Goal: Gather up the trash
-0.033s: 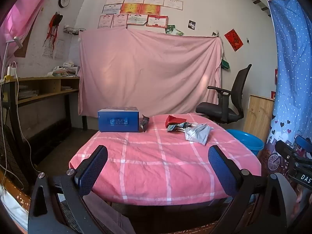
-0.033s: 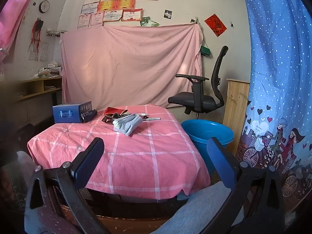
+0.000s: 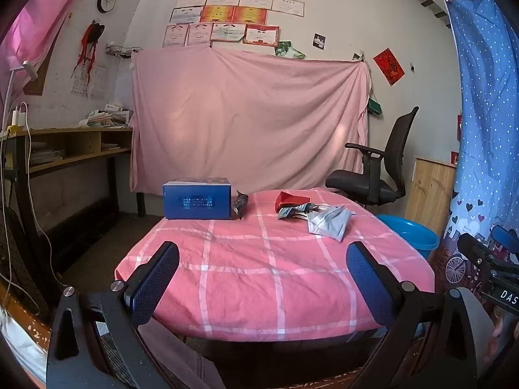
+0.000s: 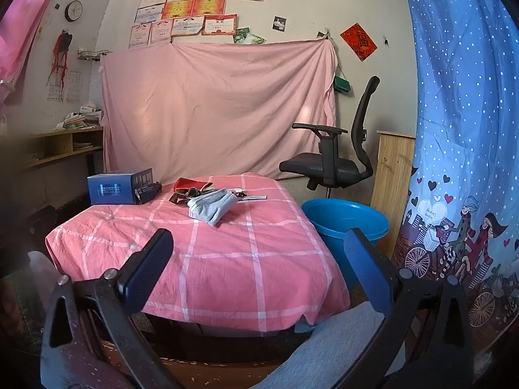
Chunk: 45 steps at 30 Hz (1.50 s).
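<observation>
The left tongs stand wide apart and hold nothing; the near edge of the surface, draped in a pink checked cloth, lies between and just beyond their pads. Ahead of them the cloth is bare right across its near half, giving open room to move in. Far ahead and to the left of these tongs a blue box sits at the back left edge, its long side facing them, with a small dark wrapper touching its right end. Ahead and slightly right lies the trash: a red packet at the back, a few small wrappers in front of it, and a crumpled grey bag nearest, its long axis running from back right to front left as the right wrist view shows it. The heap is well apart from both tongs.

The right tongs are likewise spread to their full width and empty, hanging over the near right corner of the surface. Just beyond their right pad, down beside the surface's right edge, stands a blue tub, open side up. An office chair stands behind it.
</observation>
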Motion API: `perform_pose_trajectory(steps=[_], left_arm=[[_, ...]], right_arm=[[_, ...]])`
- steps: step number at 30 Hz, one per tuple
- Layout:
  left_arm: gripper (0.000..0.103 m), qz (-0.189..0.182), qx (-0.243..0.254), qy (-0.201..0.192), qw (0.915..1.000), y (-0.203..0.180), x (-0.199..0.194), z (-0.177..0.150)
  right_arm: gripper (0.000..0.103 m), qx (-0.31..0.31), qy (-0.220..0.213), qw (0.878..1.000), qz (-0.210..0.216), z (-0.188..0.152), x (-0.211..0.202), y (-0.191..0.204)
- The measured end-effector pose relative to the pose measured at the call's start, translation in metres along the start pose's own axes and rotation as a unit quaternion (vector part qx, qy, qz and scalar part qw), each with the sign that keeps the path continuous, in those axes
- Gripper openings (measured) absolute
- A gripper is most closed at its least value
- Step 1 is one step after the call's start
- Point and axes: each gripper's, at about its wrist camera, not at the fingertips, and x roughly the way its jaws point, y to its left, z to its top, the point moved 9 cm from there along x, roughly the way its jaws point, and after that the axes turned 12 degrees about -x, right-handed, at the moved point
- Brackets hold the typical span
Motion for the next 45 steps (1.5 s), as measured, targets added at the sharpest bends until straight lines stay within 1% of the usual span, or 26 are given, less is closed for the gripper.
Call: perform_pose_trajectory(steps=[45], left_arm=[[0.101,0.001,-0.001,0.005,1.0,-0.0036,0.002,0.0022]], right_arm=[[0.103,0.0,0.001,1.0,0.0,-0.0003,-0.0001,-0.0002]])
